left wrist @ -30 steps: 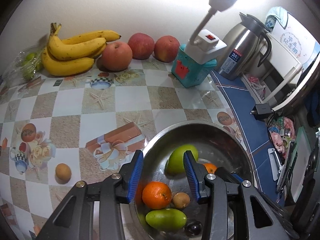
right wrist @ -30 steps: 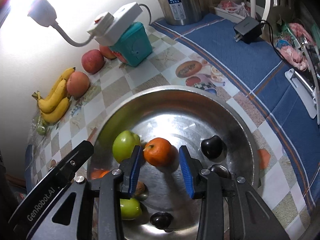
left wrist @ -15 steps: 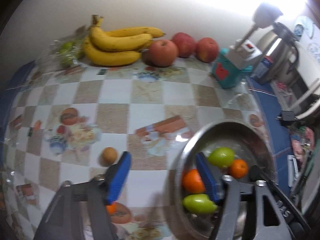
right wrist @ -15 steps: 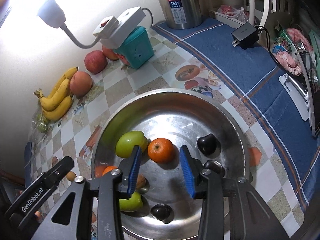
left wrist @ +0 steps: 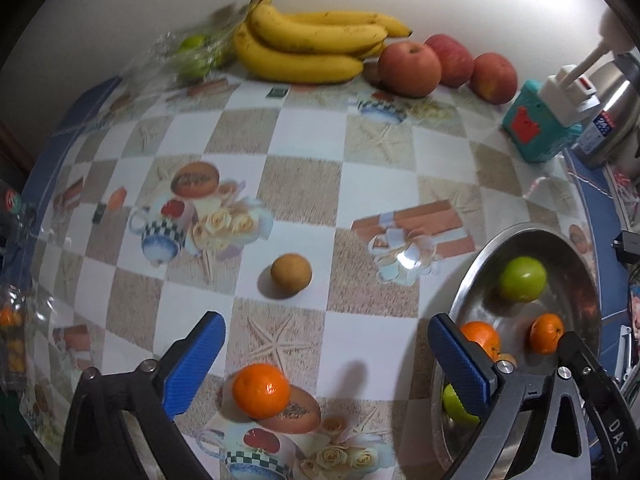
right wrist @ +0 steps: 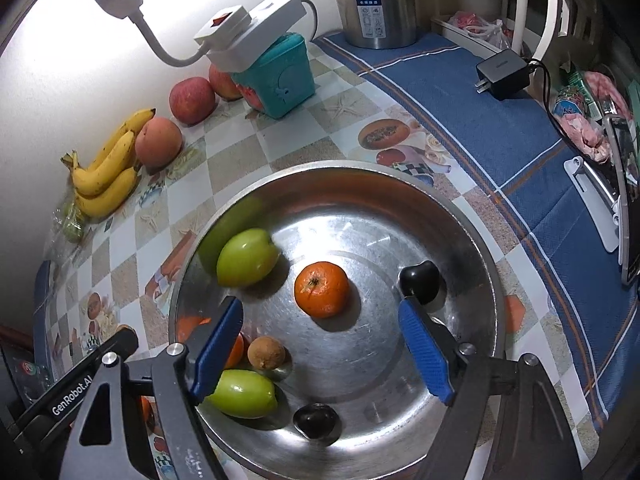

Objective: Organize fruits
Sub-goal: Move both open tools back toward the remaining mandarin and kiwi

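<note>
- Two claws, both released and gripping nothing; jaws of each just been opening.
- Left gripper: spread wide over the checked tablecloth, loose tangerine lying on the cloth low between the blue pads, nearer the left pad and touching neither.
- Small brown fruit a little above that tangerine toward frame centre, in line with the open gap, round with no long axis to match.
- Steel bowl at lower right of the left view, right pad overlapping its rim.
- Right gripper: hanging over the bowl, tangerine in the bowl just above the gap, centred between the pads and clear of both.
- Likely next pick for the left claw one of the two loose fruits; left hand plainly the nearer.
- Against a second ago: left view swung off the bowl and leftward onto the cloth; right view nearly unchanged apart from the wider jaws.
- Bananas and red apples along the wall at top, well apart from both claws.
</note>
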